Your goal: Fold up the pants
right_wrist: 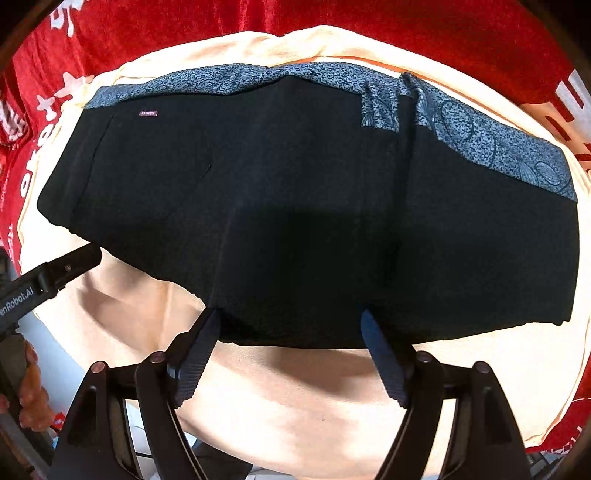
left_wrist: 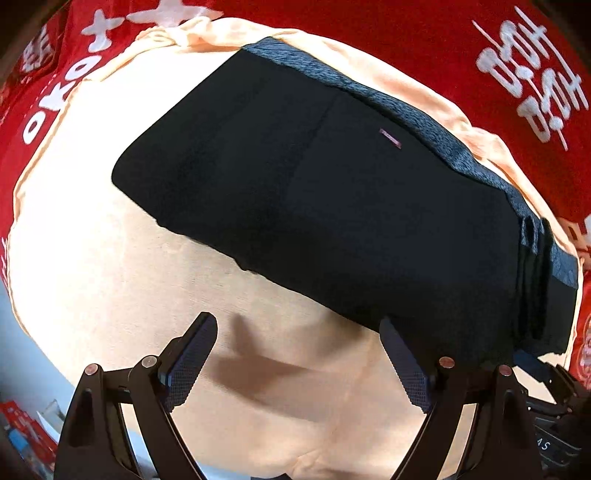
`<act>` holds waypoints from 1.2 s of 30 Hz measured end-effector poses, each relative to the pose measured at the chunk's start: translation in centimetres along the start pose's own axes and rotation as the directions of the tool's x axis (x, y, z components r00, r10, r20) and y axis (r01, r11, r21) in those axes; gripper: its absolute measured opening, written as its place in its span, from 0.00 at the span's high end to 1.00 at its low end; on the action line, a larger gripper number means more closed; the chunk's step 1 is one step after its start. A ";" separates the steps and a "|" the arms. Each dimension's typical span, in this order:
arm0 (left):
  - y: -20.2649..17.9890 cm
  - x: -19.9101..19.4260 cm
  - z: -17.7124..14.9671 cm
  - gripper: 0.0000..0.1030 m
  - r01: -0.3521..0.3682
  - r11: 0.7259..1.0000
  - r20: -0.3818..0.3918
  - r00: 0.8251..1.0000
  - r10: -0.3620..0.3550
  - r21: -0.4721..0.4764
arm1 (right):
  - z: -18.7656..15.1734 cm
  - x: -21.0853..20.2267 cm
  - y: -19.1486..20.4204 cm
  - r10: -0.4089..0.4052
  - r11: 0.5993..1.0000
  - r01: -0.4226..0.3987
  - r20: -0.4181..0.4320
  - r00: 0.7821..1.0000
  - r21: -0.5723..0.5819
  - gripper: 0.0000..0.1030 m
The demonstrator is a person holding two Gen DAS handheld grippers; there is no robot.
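Both grippers, left (left_wrist: 299, 332) and right (right_wrist: 288, 325), hold released jaws over black pants (right_wrist: 295, 206); "enRobot.AI" shows.

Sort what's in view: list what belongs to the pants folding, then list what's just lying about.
For the job:
- black pants with patterned blue trim
- left gripper, open
- right gripper, open over the pants' near edge

Lying about:
- cream cloth underneath
- red printed cloth

pants (right_wrist: 295, 206) on cloth (right_wrist: 295, 398) | cloth on banner (right_wrist: 369, 22) | both tongs above pants' near edge
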State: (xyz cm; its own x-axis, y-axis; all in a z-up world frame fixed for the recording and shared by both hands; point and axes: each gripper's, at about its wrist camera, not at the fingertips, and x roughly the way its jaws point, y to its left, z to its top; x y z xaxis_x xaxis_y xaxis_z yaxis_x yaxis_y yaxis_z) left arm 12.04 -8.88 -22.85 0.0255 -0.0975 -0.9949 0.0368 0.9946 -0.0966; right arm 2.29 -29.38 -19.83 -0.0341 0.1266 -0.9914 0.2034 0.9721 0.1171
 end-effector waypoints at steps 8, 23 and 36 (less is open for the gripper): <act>2.2 1.0 1.4 0.12 0.018 0.999 -0.004 1.000 -0.018 -0.038 | 0.1 0.2 -0.3 -0.008 1.000 0.008 0.003 1.000 0.001 0.19; 10.6 1.6 3.2 0.12 0.197 0.944 0.079 0.980 -0.183 -0.263 | -0.3 0.8 0.0 -0.008 1.000 0.008 0.009 1.000 -0.006 0.15; 11.6 1.1 4.4 0.12 0.481 0.832 0.203 0.875 -0.439 -0.277 | -1.1 1.6 0.6 -0.022 1.000 0.023 0.019 1.000 -0.021 0.13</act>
State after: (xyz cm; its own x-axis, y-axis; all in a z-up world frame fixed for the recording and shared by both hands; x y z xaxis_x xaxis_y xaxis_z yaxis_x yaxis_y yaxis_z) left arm 16.88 2.44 -24.96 0.2087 -0.5291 -0.8225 -0.2334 0.7898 -0.5672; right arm 1.27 -28.41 -21.27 -0.0200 0.1009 -0.9947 0.1821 0.9786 0.0956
